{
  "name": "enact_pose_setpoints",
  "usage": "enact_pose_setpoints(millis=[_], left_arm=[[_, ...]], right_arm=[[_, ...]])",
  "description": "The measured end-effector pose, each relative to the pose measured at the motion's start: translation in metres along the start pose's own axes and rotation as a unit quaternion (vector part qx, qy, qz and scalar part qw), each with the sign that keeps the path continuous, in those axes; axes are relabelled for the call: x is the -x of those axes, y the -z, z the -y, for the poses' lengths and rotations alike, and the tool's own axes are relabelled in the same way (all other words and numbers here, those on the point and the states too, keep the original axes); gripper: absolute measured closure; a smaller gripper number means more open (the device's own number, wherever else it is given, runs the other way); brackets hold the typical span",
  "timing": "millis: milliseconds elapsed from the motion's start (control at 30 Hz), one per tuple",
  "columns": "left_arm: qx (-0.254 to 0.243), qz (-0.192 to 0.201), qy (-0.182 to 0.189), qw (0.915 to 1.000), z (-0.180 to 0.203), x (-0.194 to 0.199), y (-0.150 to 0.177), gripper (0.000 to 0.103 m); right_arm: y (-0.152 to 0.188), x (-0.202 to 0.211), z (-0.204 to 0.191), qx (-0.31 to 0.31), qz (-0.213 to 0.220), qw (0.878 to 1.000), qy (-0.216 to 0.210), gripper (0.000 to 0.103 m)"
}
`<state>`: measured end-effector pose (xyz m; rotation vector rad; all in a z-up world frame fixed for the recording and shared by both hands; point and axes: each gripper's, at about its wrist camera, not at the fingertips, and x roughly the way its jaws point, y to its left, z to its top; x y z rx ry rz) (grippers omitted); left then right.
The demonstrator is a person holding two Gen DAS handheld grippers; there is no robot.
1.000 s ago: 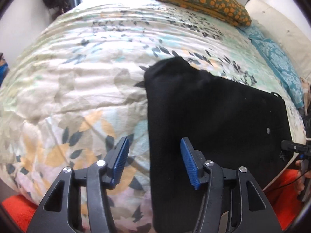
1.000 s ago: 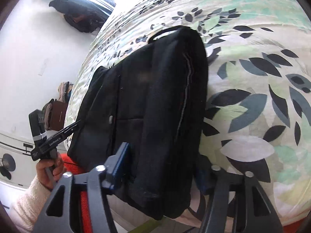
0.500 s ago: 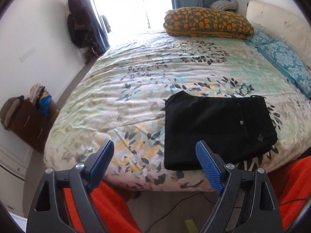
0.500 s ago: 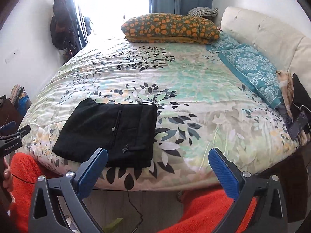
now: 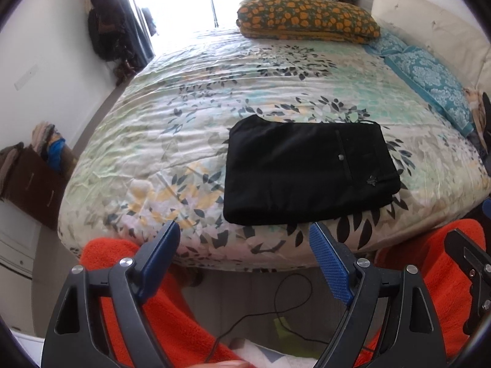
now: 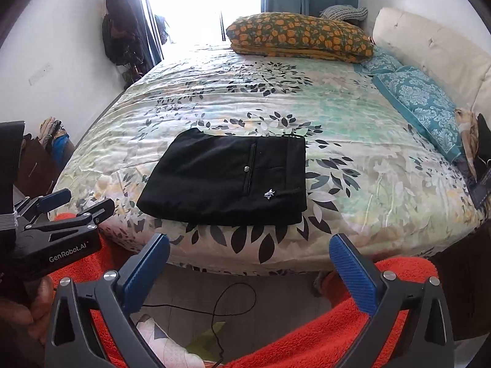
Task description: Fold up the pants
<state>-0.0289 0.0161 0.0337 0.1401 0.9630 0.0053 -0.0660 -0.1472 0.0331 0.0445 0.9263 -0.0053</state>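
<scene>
Currently, both the left gripper (image 5: 245, 251) and the right gripper (image 6: 250, 265) are open and empty. Folded black pants (image 6: 228, 181) lie on the bed (image 6: 368, 165) ahead, long axis crosswise, nearer the left gripper.

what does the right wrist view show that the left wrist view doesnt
Only the right wrist view: the left gripper seen from the side with white lettering on its body, the hand that holds it, and the right gripper, open and empty.

Only the left wrist view: the left gripper from behind, open with nothing between its blue pads.

Both: the folded black pants lying flat near the front edge of the floral bedspread, the orange-patterned pillow, the teal pillows and orange fabric below.
</scene>
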Motion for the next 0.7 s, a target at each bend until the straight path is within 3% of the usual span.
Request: enact_pose_setpoints(millis=[700], left_arm=[[0.002,-0.005,0.022,0.9998,0.002,-0.004,0.004,0.015]], right_arm=[[0.005,-0.016,-0.002,0.004,-0.015,1.000,0.023,0.000]])
